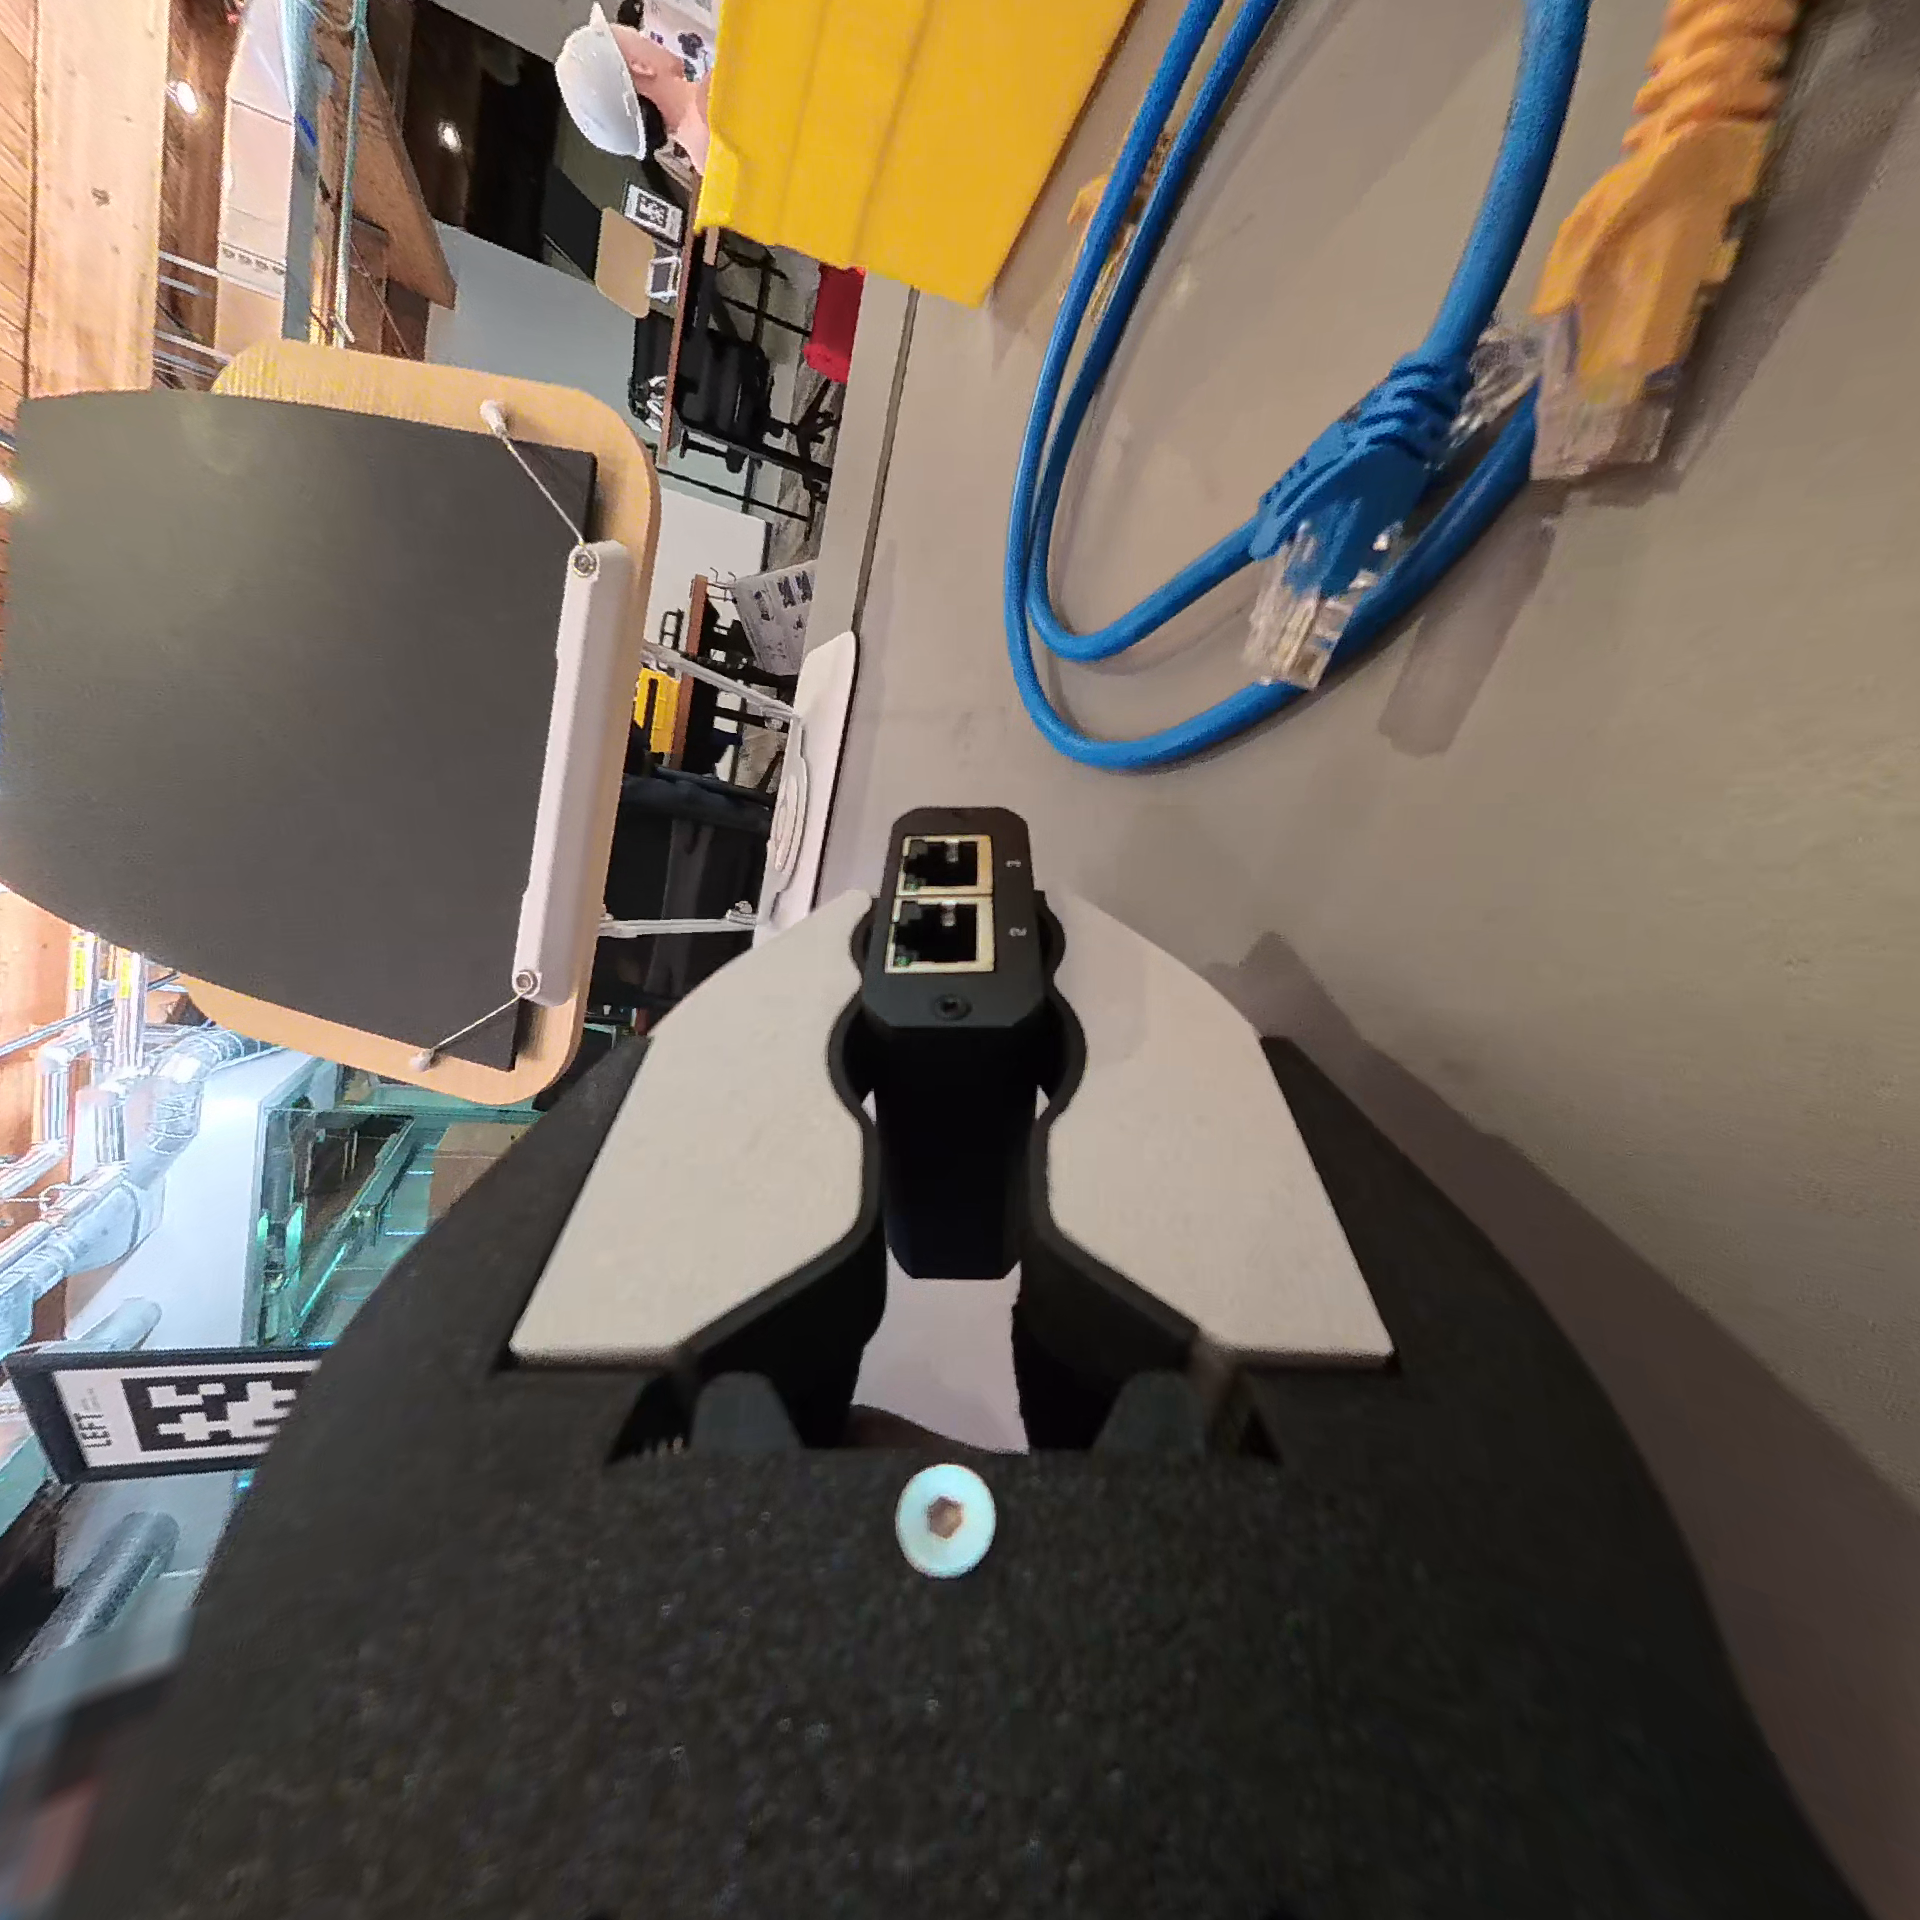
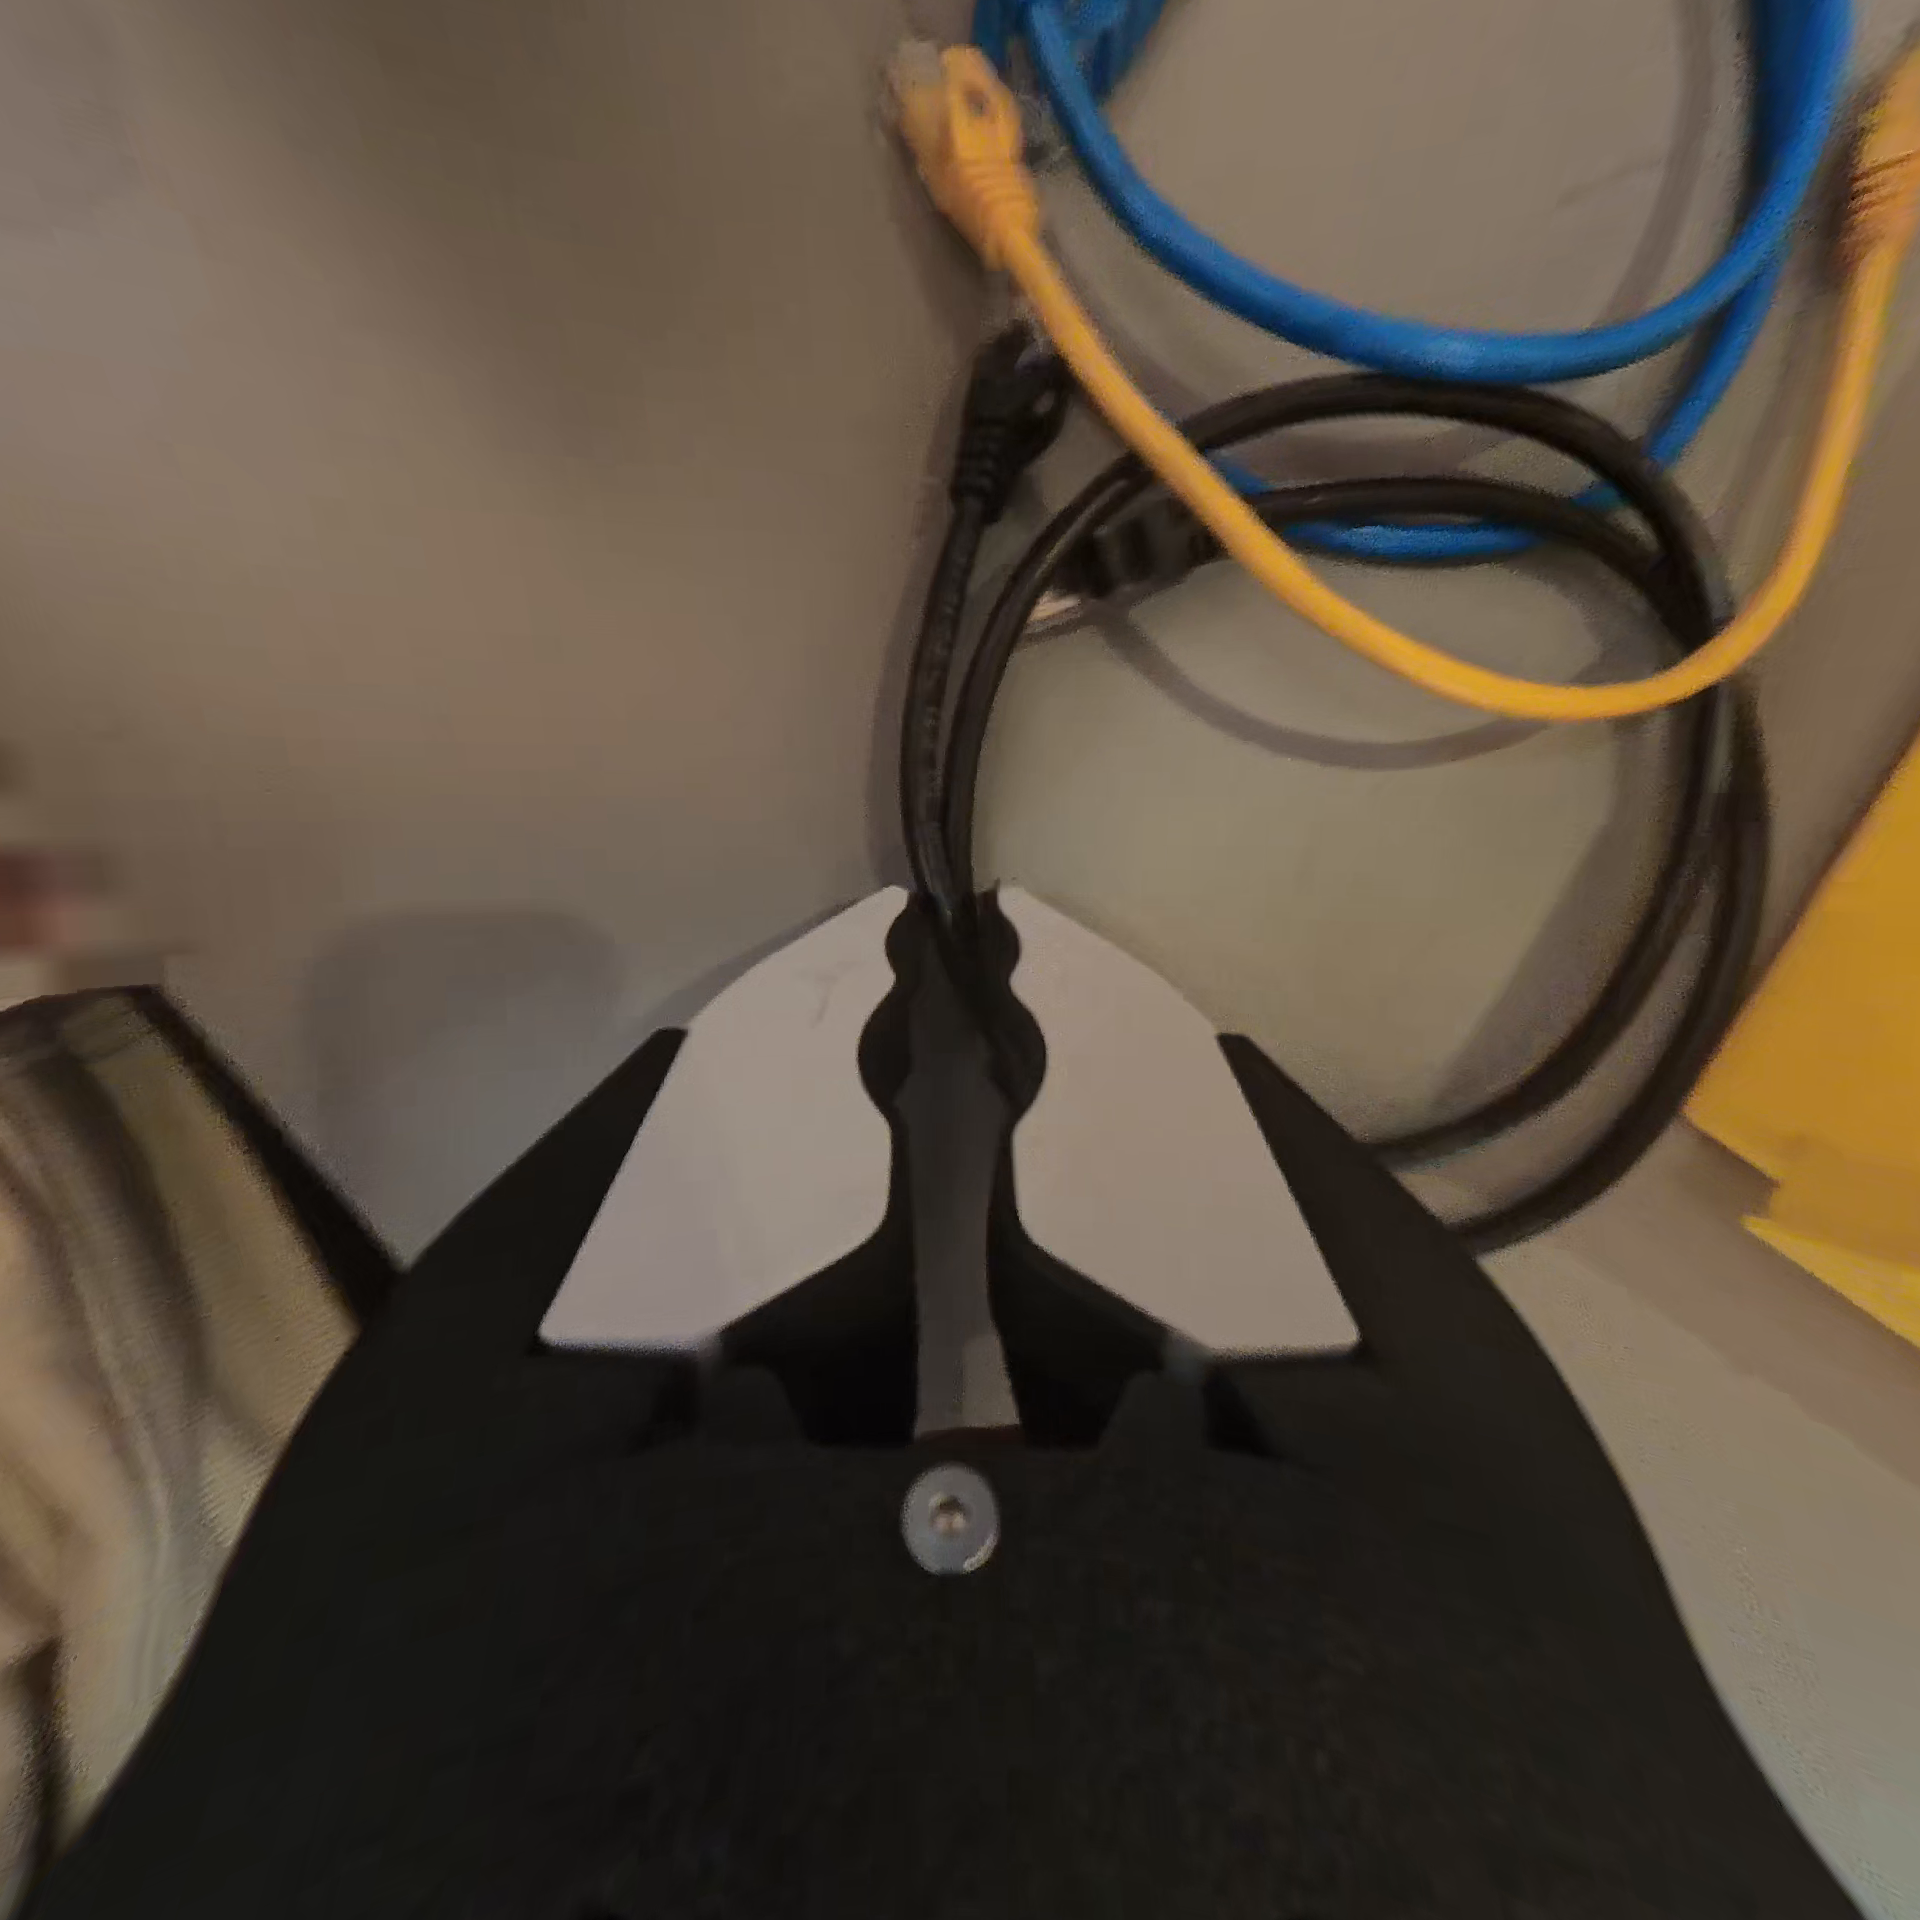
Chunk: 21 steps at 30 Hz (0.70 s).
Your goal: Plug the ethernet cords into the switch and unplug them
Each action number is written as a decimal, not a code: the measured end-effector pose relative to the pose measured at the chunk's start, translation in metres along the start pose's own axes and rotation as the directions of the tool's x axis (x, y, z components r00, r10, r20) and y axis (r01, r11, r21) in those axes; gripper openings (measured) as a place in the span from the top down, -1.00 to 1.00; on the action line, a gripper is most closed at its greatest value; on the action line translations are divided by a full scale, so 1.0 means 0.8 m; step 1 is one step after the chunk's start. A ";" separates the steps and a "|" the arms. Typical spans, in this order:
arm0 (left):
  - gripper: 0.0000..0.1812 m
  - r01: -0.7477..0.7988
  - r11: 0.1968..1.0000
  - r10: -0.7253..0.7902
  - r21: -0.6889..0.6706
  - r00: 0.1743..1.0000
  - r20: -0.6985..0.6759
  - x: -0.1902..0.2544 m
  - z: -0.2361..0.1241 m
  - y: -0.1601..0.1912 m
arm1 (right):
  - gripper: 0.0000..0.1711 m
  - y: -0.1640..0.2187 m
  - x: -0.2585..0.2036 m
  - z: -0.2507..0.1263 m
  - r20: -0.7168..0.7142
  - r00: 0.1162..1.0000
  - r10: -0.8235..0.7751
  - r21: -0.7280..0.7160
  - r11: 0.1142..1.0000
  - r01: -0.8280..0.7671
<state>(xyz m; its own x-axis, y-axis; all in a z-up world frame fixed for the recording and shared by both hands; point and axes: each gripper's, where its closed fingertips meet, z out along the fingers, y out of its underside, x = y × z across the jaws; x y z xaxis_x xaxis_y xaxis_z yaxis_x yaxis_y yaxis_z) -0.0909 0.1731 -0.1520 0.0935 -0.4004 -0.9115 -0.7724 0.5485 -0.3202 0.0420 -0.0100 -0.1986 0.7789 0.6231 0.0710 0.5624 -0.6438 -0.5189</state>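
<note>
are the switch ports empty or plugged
Empty: both visible ports on the switch held in the left gripper show open sockets, no cords in.

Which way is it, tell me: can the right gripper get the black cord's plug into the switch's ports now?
Probably yes. The left gripper holds the switch with both visible ports empty; the right gripper pinches the black cord behind its plug.

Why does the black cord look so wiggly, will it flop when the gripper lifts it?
Probably floppy: the black cord lies in loose loops. The right gripper pinches two strands, so the rest would likely dangle. Its plug end juts past the grip and might wobble.
</note>
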 end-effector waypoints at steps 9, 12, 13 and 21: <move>0.72 -0.004 1.000 0.004 0.001 1.000 -0.002 -0.002 -0.003 0.002 | 0.93 -0.003 -0.099 -0.103 0.365 0.924 -0.116 -0.069 0.986 0.151; 0.73 -0.008 1.000 0.008 0.001 1.000 -0.003 -0.001 -0.003 0.001 | 0.94 -0.015 -0.057 -0.153 0.194 0.966 -0.170 -0.073 0.979 0.188; 0.73 -0.009 1.000 0.009 0.003 1.000 -0.003 -0.001 -0.004 0.001 | 0.94 -0.019 -0.036 -0.171 0.121 0.976 -0.182 -0.077 0.978 0.192; 0.72 -0.022 1.000 0.022 0.003 1.000 -0.022 0.007 -0.002 0.000 | 0.93 -0.068 0.147 -0.277 -0.343 0.908 -0.239 -0.091 0.971 0.221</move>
<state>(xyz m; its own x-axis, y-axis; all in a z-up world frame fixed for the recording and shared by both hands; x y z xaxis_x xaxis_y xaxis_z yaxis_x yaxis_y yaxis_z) -0.0912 0.1697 -0.1570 0.0623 -0.4043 -0.9125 -0.7726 0.5593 -0.3006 0.1646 0.0000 0.0266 0.6683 0.5675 0.4809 0.7436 -0.5275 -0.4109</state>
